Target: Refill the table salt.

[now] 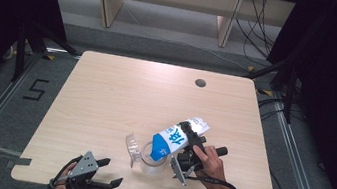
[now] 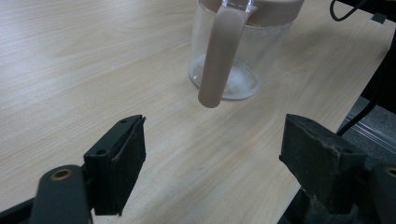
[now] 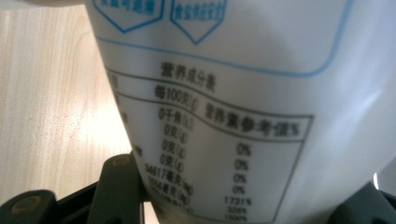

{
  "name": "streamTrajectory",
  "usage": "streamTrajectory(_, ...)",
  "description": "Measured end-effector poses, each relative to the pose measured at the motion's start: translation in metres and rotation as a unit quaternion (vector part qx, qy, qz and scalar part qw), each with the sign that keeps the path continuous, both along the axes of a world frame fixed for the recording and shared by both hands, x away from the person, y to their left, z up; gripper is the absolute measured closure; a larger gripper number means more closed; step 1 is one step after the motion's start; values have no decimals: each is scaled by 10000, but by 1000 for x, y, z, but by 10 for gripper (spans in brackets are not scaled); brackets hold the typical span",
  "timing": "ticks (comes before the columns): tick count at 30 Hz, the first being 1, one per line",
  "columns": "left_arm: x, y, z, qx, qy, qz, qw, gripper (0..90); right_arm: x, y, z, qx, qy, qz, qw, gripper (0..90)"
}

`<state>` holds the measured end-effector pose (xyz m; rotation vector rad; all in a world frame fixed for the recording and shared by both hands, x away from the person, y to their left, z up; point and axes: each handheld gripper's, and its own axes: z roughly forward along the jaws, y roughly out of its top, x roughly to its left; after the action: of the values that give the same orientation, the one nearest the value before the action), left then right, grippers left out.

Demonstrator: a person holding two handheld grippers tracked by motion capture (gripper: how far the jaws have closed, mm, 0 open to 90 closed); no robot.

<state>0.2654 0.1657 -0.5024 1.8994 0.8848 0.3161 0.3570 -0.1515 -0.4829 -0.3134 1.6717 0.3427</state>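
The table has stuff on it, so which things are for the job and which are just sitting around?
For the job:
- bag, tipped over the jar, gripped by the right tool
- jar, clear, with a handle

Just around:
- left tool, open, nothing in it
- round hole in the table
- cables on the floor

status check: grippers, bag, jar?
Right gripper shut on blue-and-white bag, tipped mouth-down over clear jar. Left gripper open, near table edge, holding nothing. White grains in jar bottom. Nothing in the way.
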Motion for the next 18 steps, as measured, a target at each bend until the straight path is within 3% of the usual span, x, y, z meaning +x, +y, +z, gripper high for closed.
streamTrajectory(14, 0, 1, 0, 49, -38, -45, 10000, 217, -1, 0, 0, -19, -32, -47, 10000, 481)
streamTrajectory(15, 0, 1, 0, 34, -20, -28, 10000, 217, -1, 0, 1, -65, -59, -26, 10000, 481)
streamTrajectory(16, 0, 0, 0, -4, 15, 3, 10000, 217, 1, 2, 6, -322, -246, 161, 9990, 481)
streamTrajectory(17, 0, 0, 0, 17, 2, -9, 10000, 217, 1, 2, 6, -325, -257, 165, 9990, 481)
streamTrajectory(18, 0, 0, 0, 4, 15, -2, 10000, 217, 0, 1, 3, -182, -123, 84, 9997, 481)
